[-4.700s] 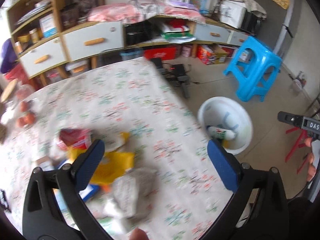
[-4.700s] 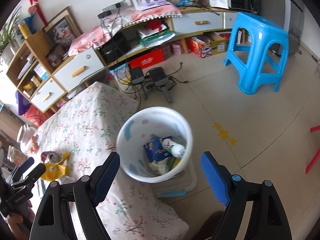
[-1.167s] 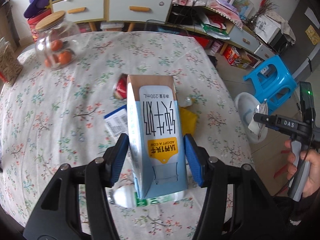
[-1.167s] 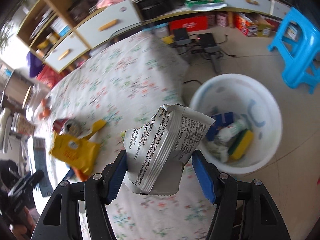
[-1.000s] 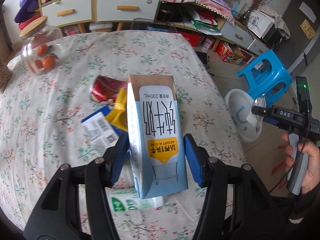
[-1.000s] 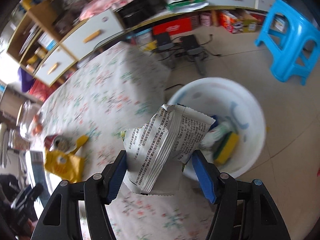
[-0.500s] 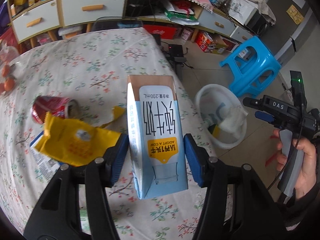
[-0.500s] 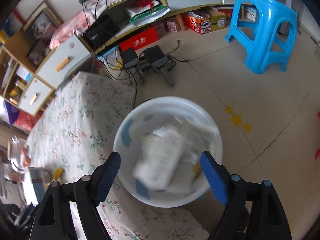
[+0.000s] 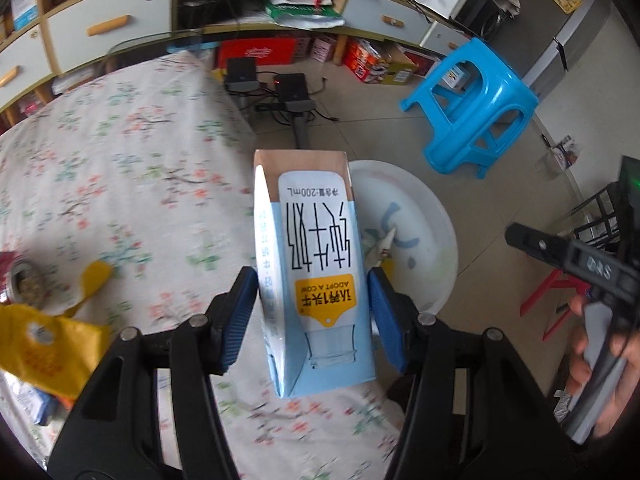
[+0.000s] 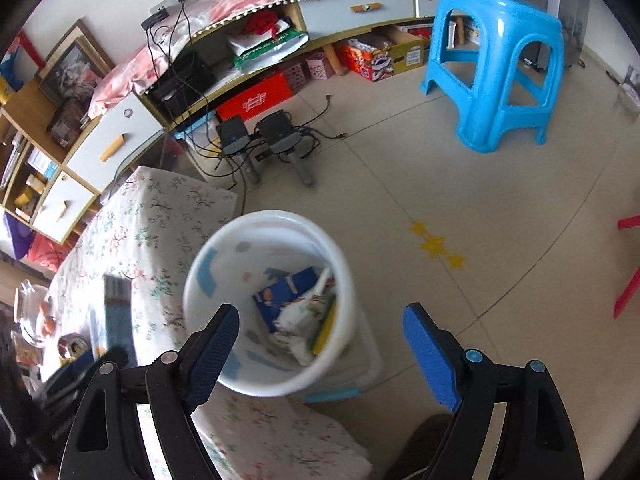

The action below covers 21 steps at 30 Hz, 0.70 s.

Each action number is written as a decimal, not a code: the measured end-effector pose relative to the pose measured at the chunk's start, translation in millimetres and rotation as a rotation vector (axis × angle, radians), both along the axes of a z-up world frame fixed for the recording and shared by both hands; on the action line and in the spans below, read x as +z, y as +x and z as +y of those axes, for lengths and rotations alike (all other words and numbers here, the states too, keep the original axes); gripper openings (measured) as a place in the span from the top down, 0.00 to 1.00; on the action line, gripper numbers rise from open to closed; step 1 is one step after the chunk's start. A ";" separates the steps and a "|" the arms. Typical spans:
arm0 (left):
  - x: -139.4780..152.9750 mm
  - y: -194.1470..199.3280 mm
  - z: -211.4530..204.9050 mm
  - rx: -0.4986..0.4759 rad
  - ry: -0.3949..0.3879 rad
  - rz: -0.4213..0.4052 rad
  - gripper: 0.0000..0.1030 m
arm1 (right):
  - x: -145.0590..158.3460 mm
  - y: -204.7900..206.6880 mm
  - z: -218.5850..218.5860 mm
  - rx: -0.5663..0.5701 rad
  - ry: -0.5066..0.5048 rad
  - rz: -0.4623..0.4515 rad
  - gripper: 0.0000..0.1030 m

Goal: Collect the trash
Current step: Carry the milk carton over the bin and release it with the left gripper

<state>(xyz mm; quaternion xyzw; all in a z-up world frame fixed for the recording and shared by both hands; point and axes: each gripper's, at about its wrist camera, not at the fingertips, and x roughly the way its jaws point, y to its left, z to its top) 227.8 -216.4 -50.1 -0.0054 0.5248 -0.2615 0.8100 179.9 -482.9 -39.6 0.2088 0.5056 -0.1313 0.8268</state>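
Now the right tool (image 10: 320, 344) is empty, its blue pads wide apart above the bin (image 10: 224, 248); a second ago it pinched a grey printed wrapper, and half a second ago that wrapper was a blur falling into the bin. So one piece of trash is delivered, and the right side is free for another pick.

The left tool (image 9: 312, 312) has swung meanwhile from over the middle of the bench (image 9: 120, 168) to its edge, with the bin now just ahead and to the right of its pads. It is clamped on the milk carton (image 9: 316, 264), both pads pressed flat on the carton's sides, the carton standing between them with its print upside down toward the camera. I judge the carton goes in next: it looks to need a little more travel forward and right before letting go, since part of it seems to be over the cloth.

Inside the bin, below the right tool, lie a blue packet (image 10: 286, 300), white crumpled wrappers (image 10: 308, 320) and a yellow strip (image 10: 326, 330) against the far wall; it is well short of full.

Left of the left tool, trash remains on the bench: a yellow bag (image 9: 44, 356), a yellow scrap (image 9: 94, 276) and a red can (image 9: 16, 280) at the frame edge. The right hand (image 9: 608, 372) with its tool handle shows at the far right.
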 end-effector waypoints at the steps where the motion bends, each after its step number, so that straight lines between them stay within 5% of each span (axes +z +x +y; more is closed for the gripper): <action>1: -1.5 0.4 -5.8 -0.007 -0.002 0.002 0.43 | 0.8 -5.6 -4.8 0.000 -0.007 0.000 0.17; 13: -4.9 6.6 -47.6 -0.048 -0.023 -0.048 0.43 | 3.4 -34.4 -35.0 -0.013 0.004 -0.008 0.17; 17: -1.2 6.9 -47.8 -0.025 -0.023 -0.070 0.19 | 6.0 -37.4 -36.1 -0.013 0.011 -0.018 0.17; 21: 6.7 2.4 -45.0 -0.021 0.013 -0.109 0.18 | 8.6 -39.3 -34.6 -0.006 0.015 -0.028 0.17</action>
